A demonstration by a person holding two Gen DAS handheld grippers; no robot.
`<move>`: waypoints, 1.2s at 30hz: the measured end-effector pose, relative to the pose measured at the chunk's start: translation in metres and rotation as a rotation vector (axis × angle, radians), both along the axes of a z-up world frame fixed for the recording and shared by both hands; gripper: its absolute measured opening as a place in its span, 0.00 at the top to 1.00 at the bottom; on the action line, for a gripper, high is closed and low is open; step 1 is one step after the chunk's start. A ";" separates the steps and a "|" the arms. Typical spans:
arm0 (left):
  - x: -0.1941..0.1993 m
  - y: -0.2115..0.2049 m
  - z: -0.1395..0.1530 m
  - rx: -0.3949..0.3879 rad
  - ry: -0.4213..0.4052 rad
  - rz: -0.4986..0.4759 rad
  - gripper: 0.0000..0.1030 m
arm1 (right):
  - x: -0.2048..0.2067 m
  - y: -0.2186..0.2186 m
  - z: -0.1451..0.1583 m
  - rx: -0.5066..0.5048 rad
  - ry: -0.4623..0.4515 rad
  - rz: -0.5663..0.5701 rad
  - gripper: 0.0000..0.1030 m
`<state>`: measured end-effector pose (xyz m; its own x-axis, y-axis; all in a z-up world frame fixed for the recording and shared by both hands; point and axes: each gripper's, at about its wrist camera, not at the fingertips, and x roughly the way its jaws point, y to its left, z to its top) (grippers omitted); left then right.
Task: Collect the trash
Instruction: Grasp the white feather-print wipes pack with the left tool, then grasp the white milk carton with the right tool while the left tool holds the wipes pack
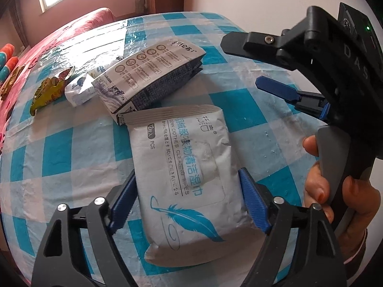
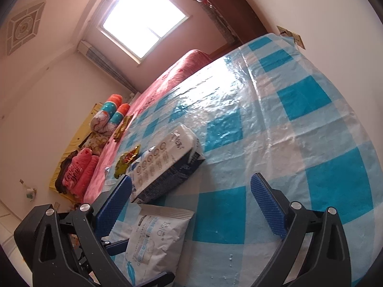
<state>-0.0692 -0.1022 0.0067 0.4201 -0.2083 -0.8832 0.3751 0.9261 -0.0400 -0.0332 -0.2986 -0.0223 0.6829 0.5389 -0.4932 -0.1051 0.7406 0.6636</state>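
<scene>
Wipes pack [image 1: 186, 179] | between left claw [image 1: 189, 205] pads, clamped | right claw [image 2: 198, 203] apart

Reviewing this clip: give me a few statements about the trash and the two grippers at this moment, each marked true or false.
1. The left gripper has its jaws on either side of the wipes pack. True.
2. The right gripper holds the wipes pack. False: its jaws are wide open and empty.
3. The paper carton lies on its side beyond the wipes pack. True.
4. The table has a plain red cloth. False: the tablecloth is blue and white checked.
5. A crumpled snack wrapper lies by the carton. True.
</scene>
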 end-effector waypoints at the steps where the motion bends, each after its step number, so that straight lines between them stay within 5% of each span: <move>1: -0.001 0.001 0.000 -0.002 0.001 -0.002 0.23 | 0.001 0.001 0.000 -0.002 0.002 0.006 0.05; 14: -0.014 0.043 0.010 -0.036 0.025 0.046 0.25 | 0.007 0.017 0.001 -0.021 0.003 0.064 0.05; 23: -0.021 0.096 0.032 -0.038 -0.033 0.130 0.25 | 0.015 0.042 0.003 -0.060 0.007 0.113 0.05; 32: -0.012 0.141 0.030 -0.068 -0.035 0.191 0.25 | 0.020 0.060 0.000 0.102 0.039 0.200 0.05; 36: -0.013 0.160 0.028 -0.090 -0.038 0.202 0.24 | 0.020 0.075 0.011 0.060 0.025 0.187 0.05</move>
<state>-0.0820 0.0581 0.0349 0.4937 -0.1942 -0.8477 0.1851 0.9759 -0.1157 -0.0130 -0.2232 -0.0109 0.5563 0.6838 -0.4721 -0.2199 0.6691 0.7099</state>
